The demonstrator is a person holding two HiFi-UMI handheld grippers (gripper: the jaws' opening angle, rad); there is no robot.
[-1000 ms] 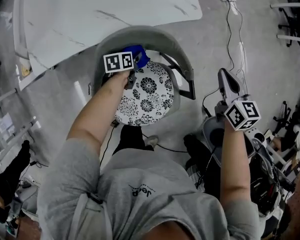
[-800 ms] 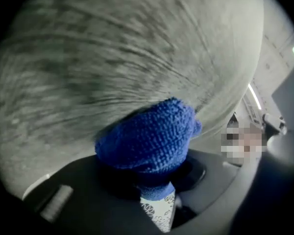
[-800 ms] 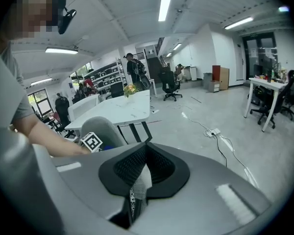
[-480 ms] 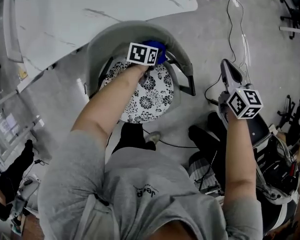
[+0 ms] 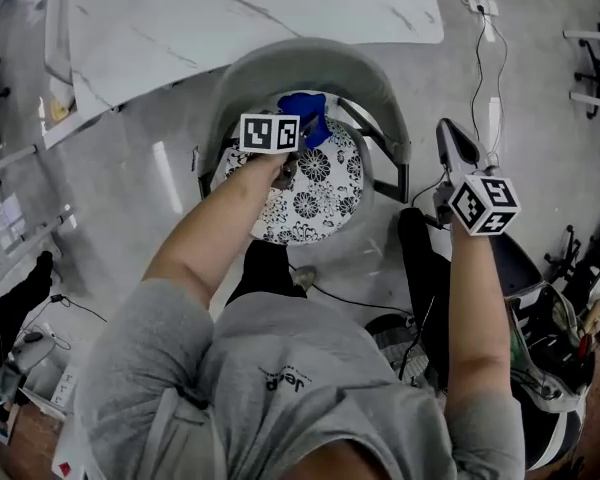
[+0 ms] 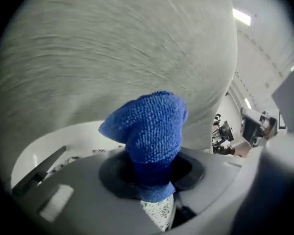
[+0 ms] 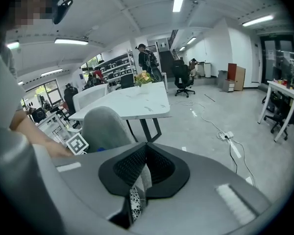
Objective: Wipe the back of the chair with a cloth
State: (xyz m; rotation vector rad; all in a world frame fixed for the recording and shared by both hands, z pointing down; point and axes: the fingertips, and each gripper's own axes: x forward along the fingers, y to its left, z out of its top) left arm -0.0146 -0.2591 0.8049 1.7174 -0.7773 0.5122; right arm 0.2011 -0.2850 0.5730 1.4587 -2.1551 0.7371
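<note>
Left claw (image 6: 152, 173): pinching the blue cloth (image 6: 149, 126), wad bulging past the jaws.
Cloth position: at the inner face of the grey chair back (image 5: 310, 63), above the patterned seat (image 5: 315, 208).
Right claw (image 7: 146, 148): pressed together, empty, well apart from the chair.
Risk 1: narrow wad, so probably only a thin stripe wiped per pass.
Risk 2: unbraced chair possibly shifting under a push.
Hard to tell: actual cloth-to-back contact; outer face of the back unseen.
</note>
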